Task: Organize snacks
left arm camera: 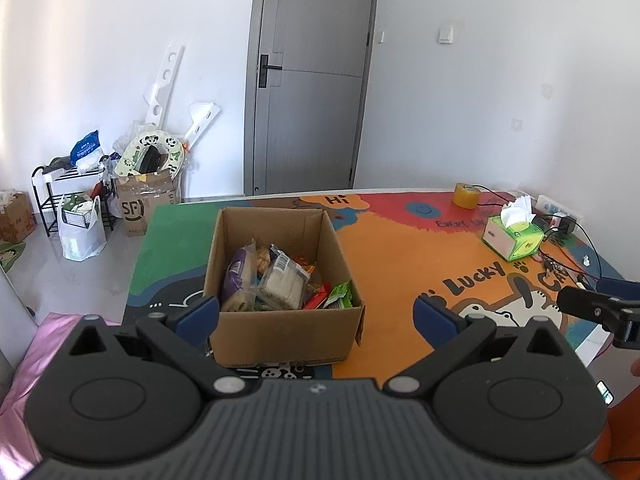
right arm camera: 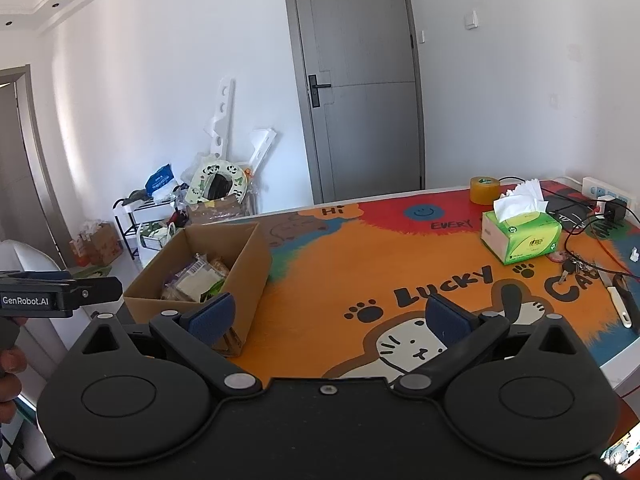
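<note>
An open cardboard box (left arm camera: 280, 332) stands on the colourful table mat (left arm camera: 400, 260), holding several snack packets (left arm camera: 276, 280), among them clear-wrapped crackers, a purple pack and red and green wrappers. My left gripper (left arm camera: 316, 314) is open and empty, just in front of the box, above its near wall. My right gripper (right arm camera: 328, 316) is open and empty, to the right of the box (right arm camera: 240, 256), over the cat print. The packets (right arm camera: 196, 280) show partly over the box's rim in the right wrist view. Each gripper's side shows at the other view's edge.
A green tissue box (right arm camera: 520, 236), a roll of tape (right arm camera: 485, 190), keys (right arm camera: 576, 268), cables and a power strip (right arm camera: 608, 192) lie at the table's far right. On the floor to the left are a black rack (left arm camera: 72, 200), bags and cartons. A grey door (left arm camera: 312, 80) is behind.
</note>
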`<action>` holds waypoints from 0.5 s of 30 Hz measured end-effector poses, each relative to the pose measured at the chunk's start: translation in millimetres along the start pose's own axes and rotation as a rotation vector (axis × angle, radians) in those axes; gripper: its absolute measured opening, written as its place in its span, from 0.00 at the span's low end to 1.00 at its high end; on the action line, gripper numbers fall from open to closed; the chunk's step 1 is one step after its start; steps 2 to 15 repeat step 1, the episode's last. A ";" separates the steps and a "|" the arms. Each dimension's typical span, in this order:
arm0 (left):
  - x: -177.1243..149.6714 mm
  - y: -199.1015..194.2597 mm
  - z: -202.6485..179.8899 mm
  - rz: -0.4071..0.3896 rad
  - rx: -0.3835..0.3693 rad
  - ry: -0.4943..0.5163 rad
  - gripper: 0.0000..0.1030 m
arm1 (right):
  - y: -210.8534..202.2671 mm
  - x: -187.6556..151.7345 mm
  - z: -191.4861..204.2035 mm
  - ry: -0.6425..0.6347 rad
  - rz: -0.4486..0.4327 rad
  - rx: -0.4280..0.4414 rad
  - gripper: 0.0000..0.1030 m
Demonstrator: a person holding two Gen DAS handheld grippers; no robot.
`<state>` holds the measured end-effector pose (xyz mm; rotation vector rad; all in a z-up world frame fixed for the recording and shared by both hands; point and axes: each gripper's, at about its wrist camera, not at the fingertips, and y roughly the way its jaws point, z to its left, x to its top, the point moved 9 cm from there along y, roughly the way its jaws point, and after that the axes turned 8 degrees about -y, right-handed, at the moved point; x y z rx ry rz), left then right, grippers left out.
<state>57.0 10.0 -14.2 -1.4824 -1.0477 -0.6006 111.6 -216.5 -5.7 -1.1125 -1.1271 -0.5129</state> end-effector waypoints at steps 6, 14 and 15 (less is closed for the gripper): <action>0.2 0.0 0.2 0.001 0.000 -0.001 1.00 | -0.3 0.1 0.0 0.000 -0.001 0.000 1.00; 0.2 0.0 0.2 0.001 0.000 -0.001 1.00 | -0.3 0.1 0.0 0.000 -0.001 0.000 1.00; 0.2 0.0 0.2 0.001 0.000 -0.001 1.00 | -0.3 0.1 0.0 0.000 -0.001 0.000 1.00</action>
